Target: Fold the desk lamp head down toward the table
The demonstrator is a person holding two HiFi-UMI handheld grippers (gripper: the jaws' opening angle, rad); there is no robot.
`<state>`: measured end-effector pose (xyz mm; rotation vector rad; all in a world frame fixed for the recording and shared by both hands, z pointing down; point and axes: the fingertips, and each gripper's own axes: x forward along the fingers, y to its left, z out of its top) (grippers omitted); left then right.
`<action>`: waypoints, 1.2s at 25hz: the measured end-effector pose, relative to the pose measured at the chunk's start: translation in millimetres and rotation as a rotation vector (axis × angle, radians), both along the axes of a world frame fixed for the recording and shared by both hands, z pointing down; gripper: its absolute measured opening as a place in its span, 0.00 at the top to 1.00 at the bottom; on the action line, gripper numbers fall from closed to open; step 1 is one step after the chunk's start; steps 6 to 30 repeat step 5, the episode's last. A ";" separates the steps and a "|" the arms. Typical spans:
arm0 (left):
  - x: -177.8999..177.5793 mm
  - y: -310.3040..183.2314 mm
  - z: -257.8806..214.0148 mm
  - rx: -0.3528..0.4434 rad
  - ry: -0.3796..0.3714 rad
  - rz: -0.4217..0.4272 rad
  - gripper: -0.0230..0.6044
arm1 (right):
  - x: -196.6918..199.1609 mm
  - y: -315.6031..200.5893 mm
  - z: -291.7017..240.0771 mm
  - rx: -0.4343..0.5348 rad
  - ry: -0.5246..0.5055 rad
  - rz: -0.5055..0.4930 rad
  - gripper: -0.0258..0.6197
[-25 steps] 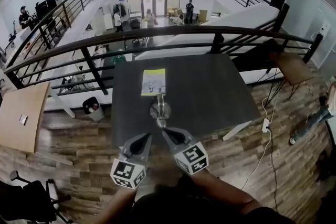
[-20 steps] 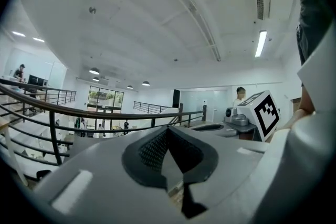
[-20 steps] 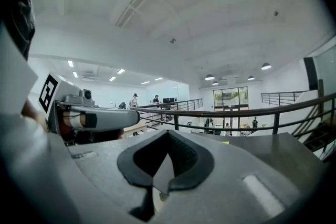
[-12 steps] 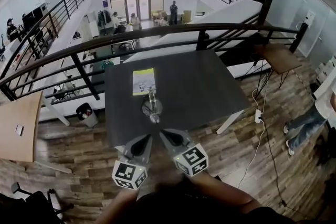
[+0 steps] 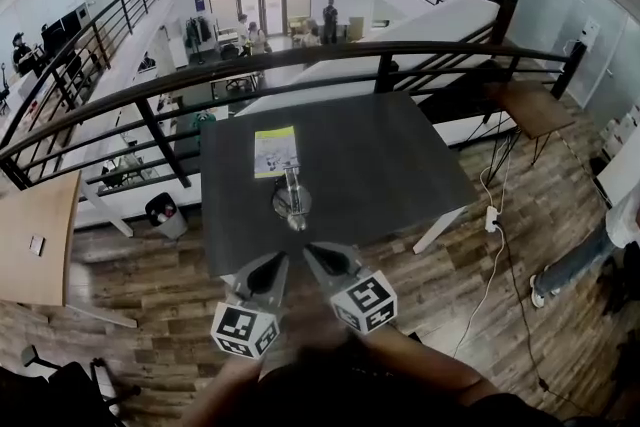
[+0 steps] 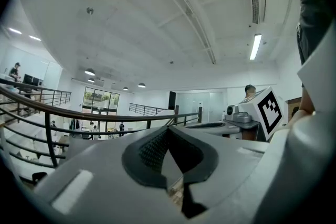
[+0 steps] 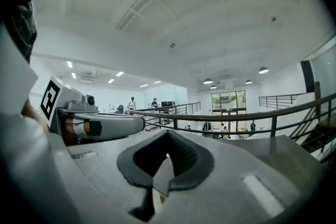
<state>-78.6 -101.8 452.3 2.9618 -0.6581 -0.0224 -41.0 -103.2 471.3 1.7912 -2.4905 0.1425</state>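
A silver desk lamp [image 5: 291, 202] stands on its round base near the front middle of the dark grey table [image 5: 400, 165]. Its arm rises toward the head camera, and the angle of its head is hard to tell from above. My left gripper [image 5: 271, 265] and right gripper [image 5: 318, 258] are side by side just before the table's front edge, short of the lamp and not touching it. Both are shut with nothing held. In the left gripper view the left gripper's [image 6: 169, 165] pads meet; in the right gripper view the right gripper's [image 7: 160, 165] do too. Neither gripper view shows the lamp.
A yellow booklet [image 5: 275, 151] lies on the table behind the lamp. A dark railing [image 5: 300, 65] runs along the table's far side over a drop. A power strip and cable [image 5: 492, 215] lie on the wooden floor at right, where a person's leg [image 5: 585, 260] shows. A bin [image 5: 165, 210] stands at left.
The head view has shifted, so the table and lamp sit a little higher and further left. Both grippers stay shut and side by side before the table's edge.
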 end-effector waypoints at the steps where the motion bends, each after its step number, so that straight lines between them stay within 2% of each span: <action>1: -1.2 -1.1 0.4 -0.001 -0.001 0.000 0.96 | -0.9 -1.2 -0.2 -0.002 -0.001 0.000 0.96; 30: -8.6 -6.3 0.5 -0.004 -0.001 -0.009 0.96 | -8.1 -5.9 -0.6 -0.007 -0.001 -0.008 0.96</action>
